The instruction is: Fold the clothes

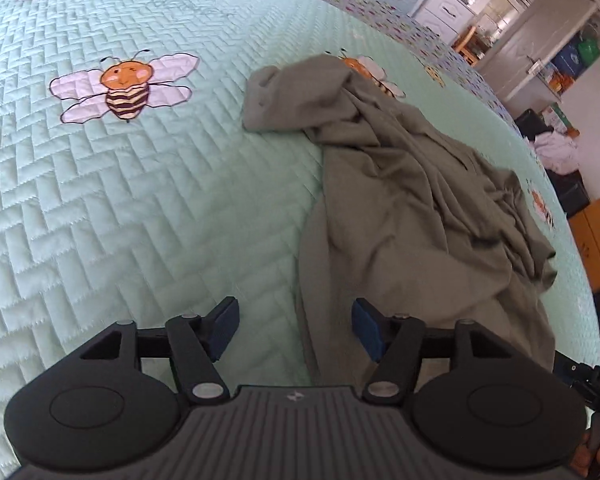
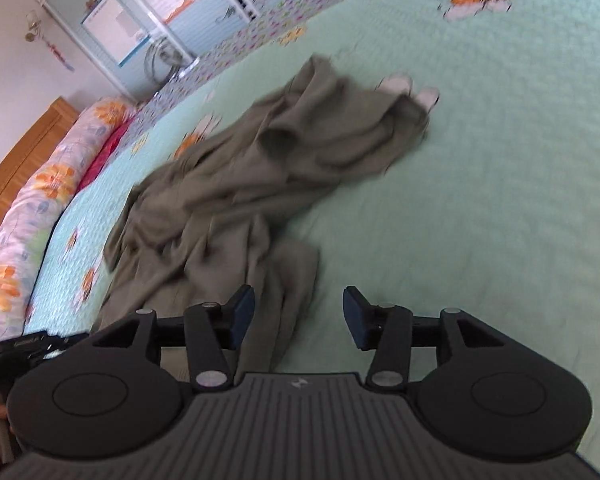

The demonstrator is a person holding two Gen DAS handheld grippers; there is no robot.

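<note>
Mint quilted bedspread (image 1: 140, 208), bee appliqué (image 1: 126, 86), floral pillow (image 2: 32, 208), white drawers (image 1: 446, 10)

— What are you working on there?
— Your garment (image 1: 412, 184) is soft matt olive cloth, thin and deeply creased. The bedspread (image 1: 140, 200) under it is quilted mint fabric with a faint sheen and stitched zigzag ridges, with bees appliquéd in smooth cloth.
— And your tools?
— Your left gripper (image 1: 296, 330) is matt black plastic with dull metal pivot pins and blue rubbery-looking pads (image 1: 225, 326). Beyond your right gripper (image 2: 298, 316), the headboard (image 2: 24, 152) looks like varnished wood.
</note>
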